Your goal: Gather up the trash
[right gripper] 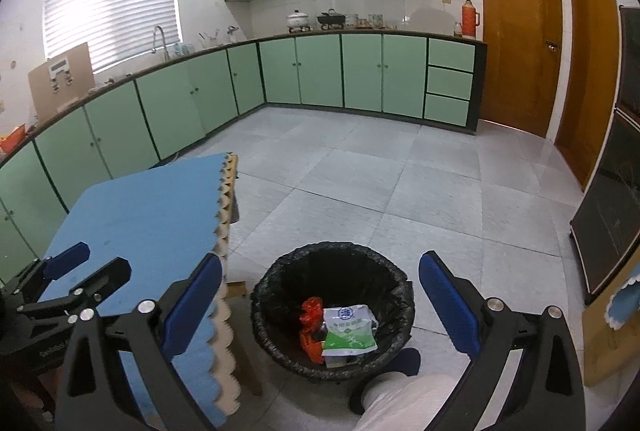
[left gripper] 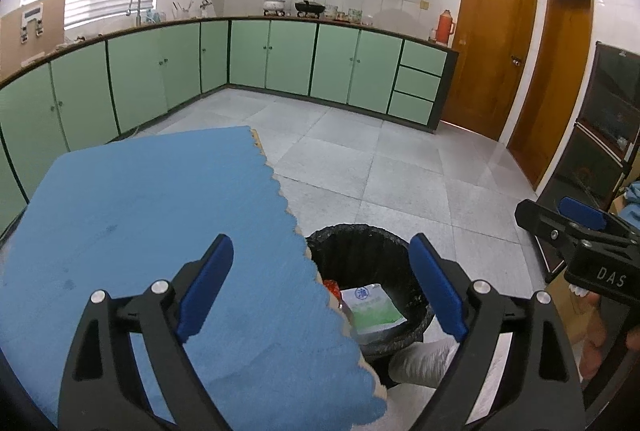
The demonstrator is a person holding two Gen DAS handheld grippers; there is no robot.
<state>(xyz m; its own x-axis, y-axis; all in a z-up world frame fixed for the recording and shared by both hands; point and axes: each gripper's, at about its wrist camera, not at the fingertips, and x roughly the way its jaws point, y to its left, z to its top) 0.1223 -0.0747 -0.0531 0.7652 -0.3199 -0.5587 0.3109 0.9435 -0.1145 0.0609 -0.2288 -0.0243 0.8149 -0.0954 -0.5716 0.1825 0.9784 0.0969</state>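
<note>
A round bin lined with a black bag (left gripper: 360, 237) (right gripper: 280, 279) stands on the floor just right of a table covered by a blue mat (left gripper: 140, 211) (right gripper: 152, 215). Inside it lie a white-and-green packet (left gripper: 372, 307) (right gripper: 348, 331) and a red wrapper (left gripper: 331, 285) (right gripper: 310, 315). My left gripper (left gripper: 320, 243) (right gripper: 100, 263) hangs open over the table's right edge and the bin, nothing between its blue pads. My right gripper (right gripper: 320, 263) (left gripper: 576, 227) is open above the bin, also holding nothing.
A person's white trouser leg (right gripper: 400, 399) (left gripper: 420, 359) and dark shoe (right gripper: 404, 359) sit beside the bin. Green cabinets (right gripper: 360, 71) line the far and left walls. Wooden doors (right gripper: 516, 31) and a dark cabinet (right gripper: 608, 231) stand to the right, with grey tiled floor (right gripper: 360, 183) between.
</note>
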